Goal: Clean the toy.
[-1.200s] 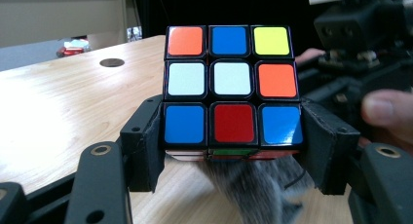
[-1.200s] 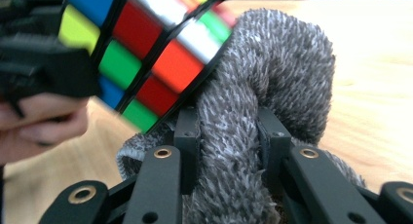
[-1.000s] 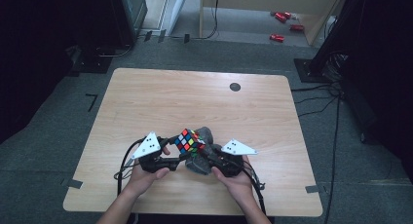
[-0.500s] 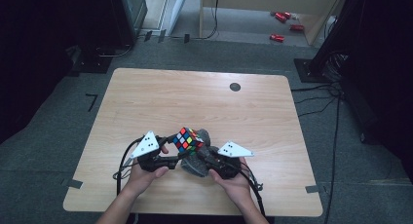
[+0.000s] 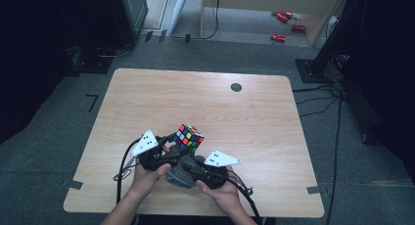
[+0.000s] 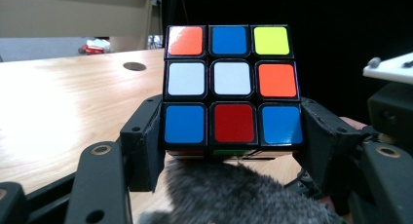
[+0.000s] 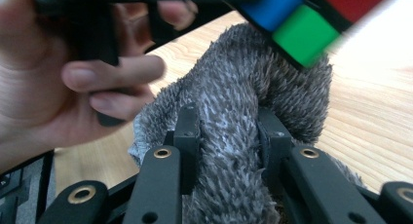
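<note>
Right gripper view, nearest first: two black jaws of the right gripper (image 7: 228, 136) pinched narrow on a fold of grey fuzzy cloth (image 7: 234, 151), pile bulging up between and above the pads. Just beyond, cloth rising in a hump toward the underside of a colour cube (image 7: 311, 19), blue and green tiles blurred at the upper edge, touching or very nearly touching the fabric. At left, the left hand (image 7: 58, 83) close by, fingers curled round dark gripper parts. Left gripper view: grey cloth (image 6: 234, 195) at the bottom edge, directly under the cube (image 6: 231, 87); cube clamped at its lower layer between the two jaws of the left gripper (image 6: 233, 131), one jaw on each side, facing tiles orange, blue, yellow on top, white, white, orange in the middle, blue, red, blue below. Farther off, light wooden table (image 6: 63, 107) with a dark round hole (image 6: 134, 66). High view: both hands at the near edge of the table (image 5: 244, 117), left gripper (image 5: 169, 151) holding the cube (image 5: 188, 137) raised and tilted, right gripper (image 5: 188, 167) just beside it on the cloth (image 5: 178, 175), right hand (image 5: 220, 193) behind. Beyond the table, grey floor with small red objects (image 5: 286, 24).
</note>
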